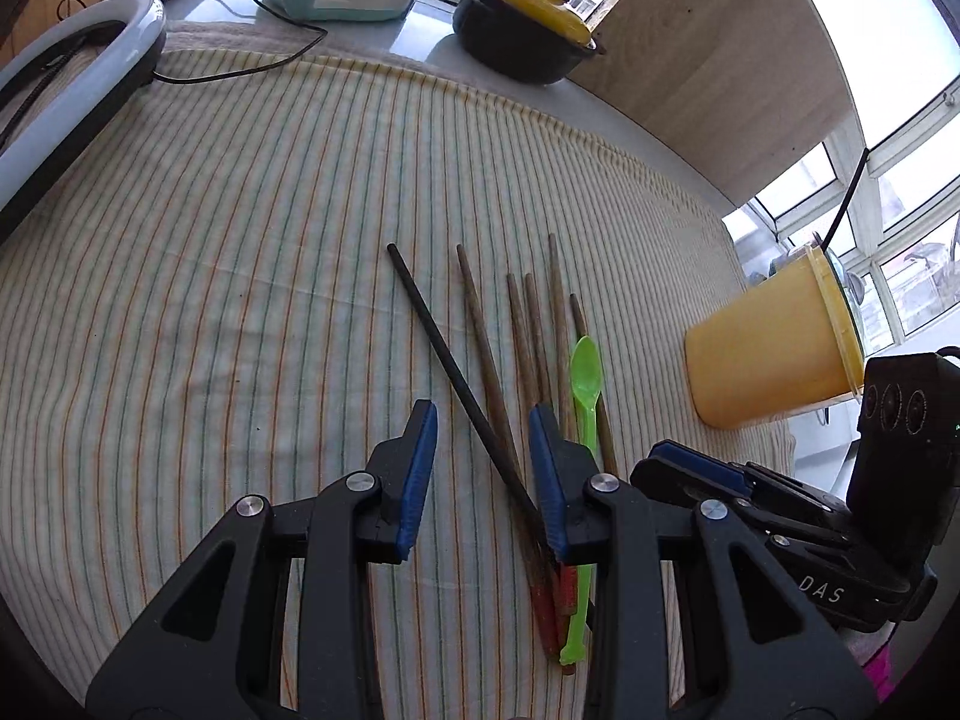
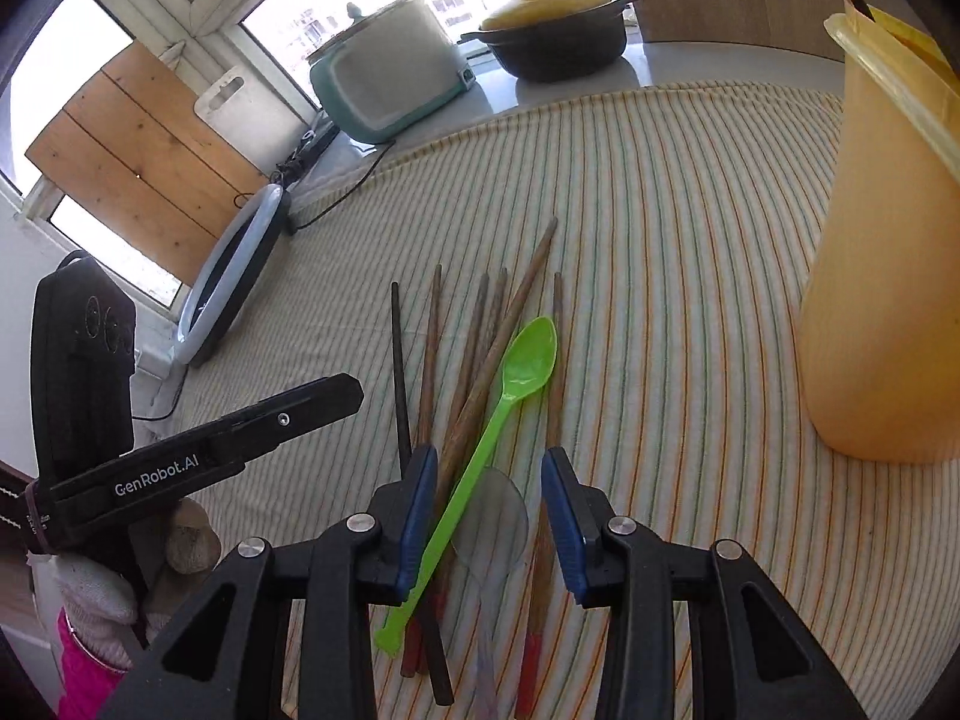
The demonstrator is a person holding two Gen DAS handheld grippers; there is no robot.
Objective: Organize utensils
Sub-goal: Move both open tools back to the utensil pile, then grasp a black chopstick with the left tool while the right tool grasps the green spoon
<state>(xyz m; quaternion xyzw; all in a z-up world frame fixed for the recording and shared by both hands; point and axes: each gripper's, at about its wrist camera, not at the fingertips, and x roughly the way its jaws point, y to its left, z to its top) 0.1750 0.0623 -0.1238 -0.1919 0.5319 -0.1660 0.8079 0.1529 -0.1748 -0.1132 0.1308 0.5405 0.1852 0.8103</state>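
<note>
1. Left gripper (image 1: 483,468): jaws parted, nothing pinched. The black chopstick (image 1: 447,363) runs diagonally through the gap, but neither pad presses on it.
2. Right gripper (image 2: 489,519): jaws likewise released, astride the green spoon (image 2: 480,456) handle. A clear spoon (image 2: 492,525) lies under it, hard to make out against the cloth.
3. Utensils: wooden chopsticks (image 1: 486,348) lie fanned in one loose pile with the spoons, mid-cloth, handles toward the near edge, several crossing.
4. Judgement on the step: each gripper appears to be lowering for a pick. Good practice would be to close on one item only, at a point clear of its neighbours, then lift straight. Crossed sticks risk being dragged along. The thin black stick may roll between the pads unless it is centred.
5. Likely destination: the yellow tub (image 2: 882,276), standing near the cloth's right edge, well apart from the pile.
6. Surface: striped cloth (image 1: 240,240) over a countertop, lightly creased.
7. Far side: ring light (image 2: 234,276) at the left edge, pale rice cooker (image 2: 390,78), and a dark pot with yellow lid (image 2: 558,30) along the windows.
</note>
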